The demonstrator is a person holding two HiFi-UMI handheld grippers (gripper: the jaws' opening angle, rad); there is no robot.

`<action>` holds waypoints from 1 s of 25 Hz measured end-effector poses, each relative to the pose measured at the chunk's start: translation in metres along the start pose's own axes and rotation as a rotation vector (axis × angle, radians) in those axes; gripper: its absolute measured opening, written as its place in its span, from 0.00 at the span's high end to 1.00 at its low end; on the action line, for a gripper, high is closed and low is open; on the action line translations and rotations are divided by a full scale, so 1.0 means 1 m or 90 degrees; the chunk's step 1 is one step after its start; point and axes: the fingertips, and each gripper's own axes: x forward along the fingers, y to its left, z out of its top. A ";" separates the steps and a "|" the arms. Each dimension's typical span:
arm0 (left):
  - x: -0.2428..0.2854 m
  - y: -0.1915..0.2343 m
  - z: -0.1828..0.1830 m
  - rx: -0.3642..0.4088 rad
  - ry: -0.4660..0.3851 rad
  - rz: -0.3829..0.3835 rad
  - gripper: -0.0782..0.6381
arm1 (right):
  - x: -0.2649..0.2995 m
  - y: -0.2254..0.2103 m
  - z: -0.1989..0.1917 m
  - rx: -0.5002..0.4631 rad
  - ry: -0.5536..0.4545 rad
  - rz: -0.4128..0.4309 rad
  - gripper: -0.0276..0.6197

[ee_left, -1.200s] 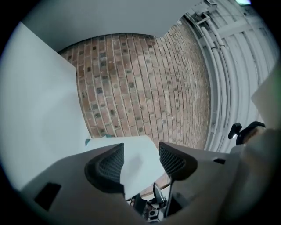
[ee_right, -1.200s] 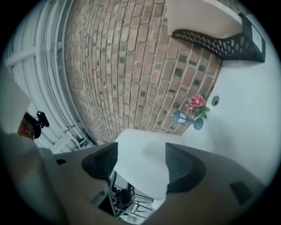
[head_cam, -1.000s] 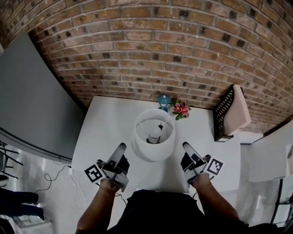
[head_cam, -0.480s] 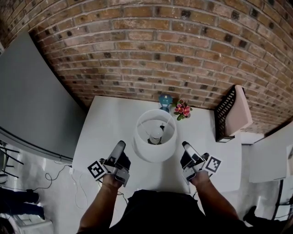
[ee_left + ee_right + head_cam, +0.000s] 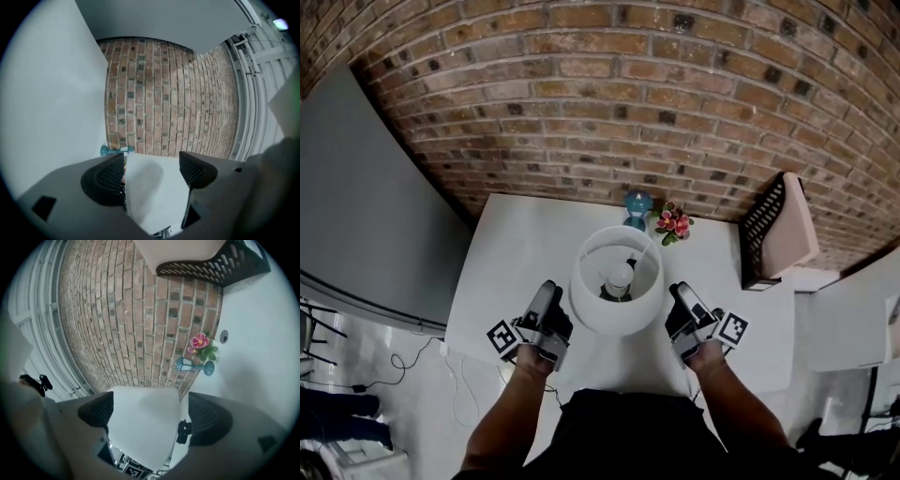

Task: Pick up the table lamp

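Well, the table lamp [image 5: 617, 281] stands on the white table [image 5: 511, 248], about midway across it and toward its near edge. Its round white shade [image 5: 614, 314] is open at the top, and from above the bulb [image 5: 621, 275] shows inside.

The person has a gripper on either side of that shade. The left gripper [image 5: 547, 292] sits just beside the shade's left flank and the right gripper [image 5: 679, 294] just beside its right flank. Both point toward the brick wall [image 5: 609, 103] at the far side.

The left gripper's jaws have just been opening and now stand wide apart, with the shade's white side filling the gap between them. The right gripper's jaws have just been closing a little, yet they are also well apart, with the shade showing between them. I see neither pair of pads pressing on the shade.

At the far edge of the table, against the wall, are a small blue candlestick [image 5: 637, 202] and, just right of it, a sprig of pink flowers [image 5: 673, 223]. A black slotted basket [image 5: 761, 234] stands at the table's right end. A grey panel [image 5: 366, 216] runs along the left.
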 end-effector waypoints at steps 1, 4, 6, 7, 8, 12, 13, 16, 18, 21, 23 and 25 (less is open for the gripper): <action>0.002 0.001 -0.001 -0.005 0.002 -0.005 0.38 | 0.001 -0.003 0.000 0.006 -0.001 -0.001 0.19; 0.008 0.004 0.001 -0.035 -0.005 -0.029 0.38 | 0.006 -0.010 0.001 0.029 -0.008 0.003 0.21; 0.011 0.008 0.003 -0.054 -0.012 -0.034 0.38 | 0.010 -0.014 0.003 0.047 -0.020 0.009 0.22; 0.013 0.010 0.003 -0.060 -0.015 -0.033 0.38 | 0.012 -0.016 0.004 0.056 -0.027 0.011 0.23; 0.015 0.011 0.003 -0.063 -0.016 -0.033 0.38 | 0.014 -0.017 0.006 0.066 -0.035 0.014 0.23; 0.027 0.014 -0.003 -0.074 -0.005 -0.045 0.38 | 0.020 -0.023 0.011 0.096 -0.052 0.019 0.26; 0.029 0.014 -0.005 -0.077 -0.002 -0.049 0.38 | 0.023 -0.024 0.010 0.095 -0.049 0.019 0.26; 0.033 0.013 -0.007 -0.086 0.004 -0.058 0.38 | 0.030 -0.027 0.004 0.105 -0.039 0.025 0.26; 0.036 0.013 -0.009 -0.089 0.010 -0.062 0.38 | 0.035 -0.025 0.001 0.123 -0.037 0.038 0.26; 0.038 0.014 -0.012 -0.096 0.016 -0.062 0.38 | 0.042 -0.022 -0.002 0.142 -0.036 0.059 0.26; 0.039 0.017 -0.012 -0.106 0.023 -0.058 0.38 | 0.046 -0.021 -0.004 0.144 -0.030 0.062 0.26; 0.040 0.020 -0.017 -0.125 0.041 -0.052 0.38 | 0.049 -0.022 -0.007 0.153 -0.022 0.064 0.25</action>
